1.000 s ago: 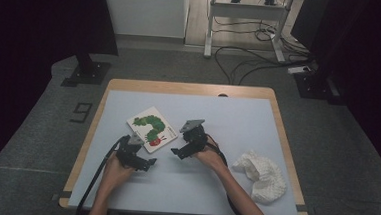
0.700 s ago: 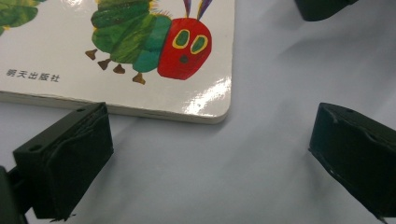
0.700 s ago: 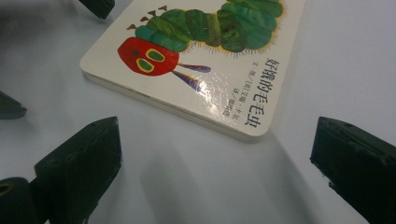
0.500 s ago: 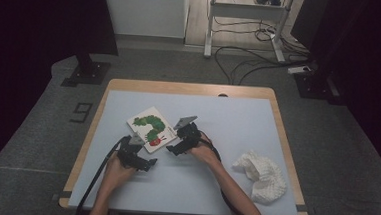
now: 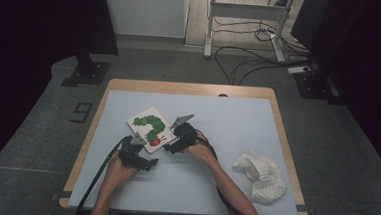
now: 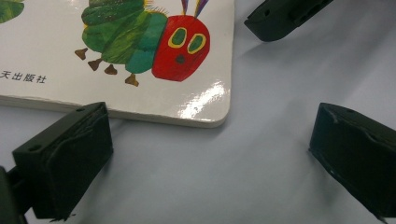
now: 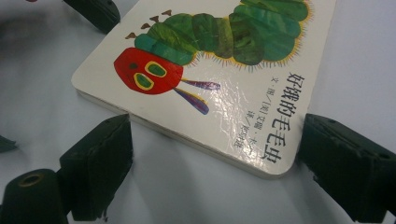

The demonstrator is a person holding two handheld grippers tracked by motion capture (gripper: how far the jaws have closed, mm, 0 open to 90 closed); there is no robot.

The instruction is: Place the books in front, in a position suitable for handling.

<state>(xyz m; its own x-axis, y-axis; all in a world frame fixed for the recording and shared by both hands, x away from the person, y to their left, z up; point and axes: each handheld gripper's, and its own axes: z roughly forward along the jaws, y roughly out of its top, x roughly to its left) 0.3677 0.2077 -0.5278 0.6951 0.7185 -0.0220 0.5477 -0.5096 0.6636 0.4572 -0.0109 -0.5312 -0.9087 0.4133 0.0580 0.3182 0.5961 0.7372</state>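
My right gripper [image 5: 172, 144] has been closing, its jaws straddling the book's [image 5: 149, 128] near edge without pinching it. My left gripper [image 5: 142, 160] stays released beside the book's corner. The book lies flat on the tabletop [image 5: 238, 115].

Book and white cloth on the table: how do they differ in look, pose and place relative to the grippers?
The book is a flat, glossy board with a green caterpillar picture; the white cloth is crumpled and plain. The book lies left of centre, right in front of the left gripper and right gripper; the cloth sits apart near the table's right edge, beside the right forearm. Both rest on the pale tabletop, ungripped.
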